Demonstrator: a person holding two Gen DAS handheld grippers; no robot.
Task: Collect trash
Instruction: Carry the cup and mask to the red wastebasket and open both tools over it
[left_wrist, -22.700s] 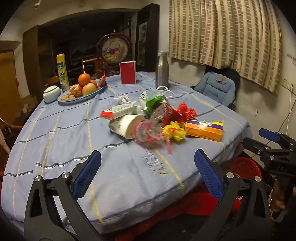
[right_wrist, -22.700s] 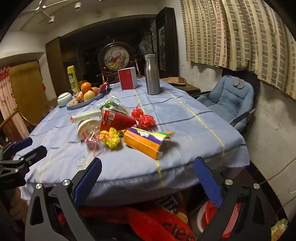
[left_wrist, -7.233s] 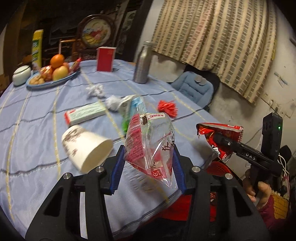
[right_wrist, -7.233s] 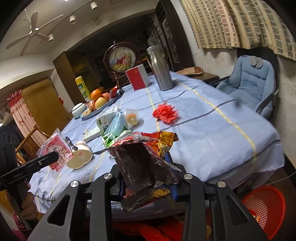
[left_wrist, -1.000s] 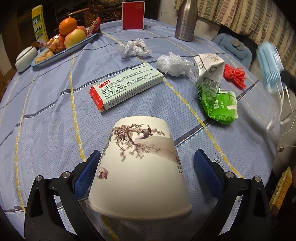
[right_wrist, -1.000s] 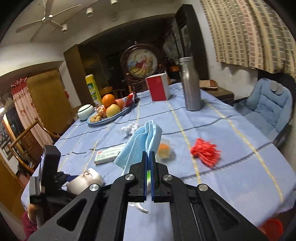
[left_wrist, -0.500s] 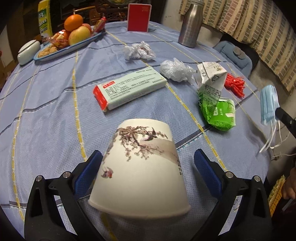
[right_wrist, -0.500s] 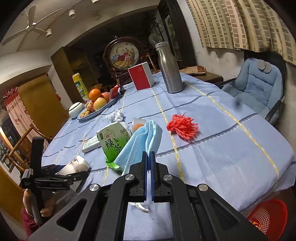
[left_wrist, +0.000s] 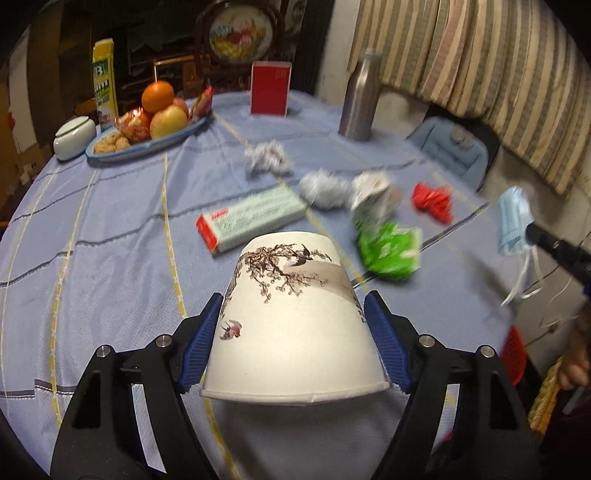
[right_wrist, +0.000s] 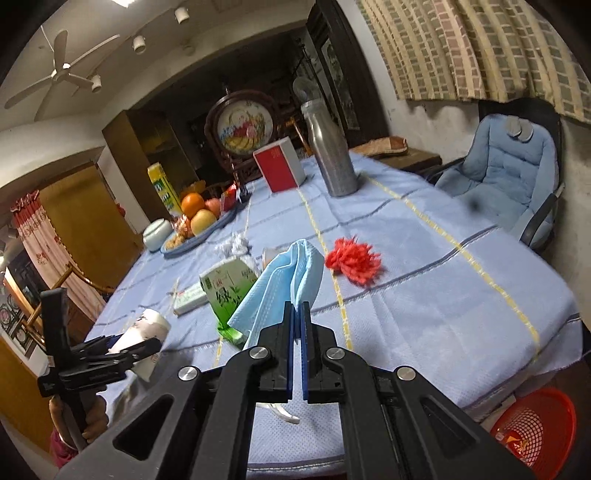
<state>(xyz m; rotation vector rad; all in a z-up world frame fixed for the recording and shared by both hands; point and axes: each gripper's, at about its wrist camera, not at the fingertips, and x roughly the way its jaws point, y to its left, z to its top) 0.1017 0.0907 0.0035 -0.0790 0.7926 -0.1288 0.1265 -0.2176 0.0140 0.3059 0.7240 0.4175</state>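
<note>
My left gripper (left_wrist: 293, 332) has just been closing and now clamps the paper cup (left_wrist: 293, 317) near the table (left_wrist: 110, 229) edge, while my right gripper (right_wrist: 297, 314), pressed together, pinches the blue mask (right_wrist: 280, 284) for the red basket (right_wrist: 535, 428).

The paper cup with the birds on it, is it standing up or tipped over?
Tipped over. The paper cup lies on its side between the left claw pads, its wide rim toward the camera.

On the bench (left_wrist: 110, 236), the box (left_wrist: 251, 218) lies beyond the cup (left_wrist: 295, 314), the carton (left_wrist: 384, 229) to its right. Fruit plate (left_wrist: 147, 146) far left, bottle (left_wrist: 360, 99) far right, basket (right_wrist: 535, 424) below the near-right edge.
</note>
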